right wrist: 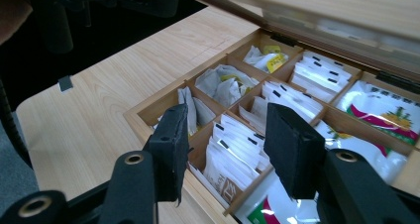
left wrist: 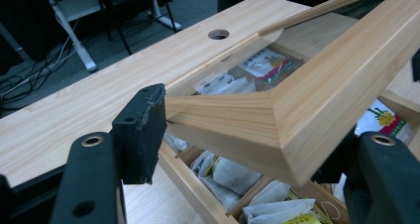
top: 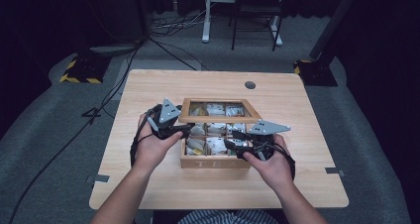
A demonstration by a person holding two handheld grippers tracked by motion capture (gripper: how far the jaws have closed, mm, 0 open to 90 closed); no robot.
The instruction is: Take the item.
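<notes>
Right gripper (right wrist: 225, 149) jaws apart, empty, poised just above the nearest compartment of white paper tea sachets (right wrist: 237, 152), which stand on edge directly ahead and below; left gripper (left wrist: 237, 135) clamps the corner of the pale wooden glazed lid (left wrist: 297, 100), holding it raised over the wooden tea box (top: 215, 160) beyond.

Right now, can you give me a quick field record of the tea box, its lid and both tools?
box: wooden tea box on the table, compartments hold tea bags
lid: raised and tilted, glass-paned wooden frame
left tool: jaws straddle the lid's front corner, left pad against the wood; far jaw's contact hidden
right tool: open, nothing between the jaws, above the front compartments
contents: white sachets in the middle cells, colourful packets on one side
</notes>
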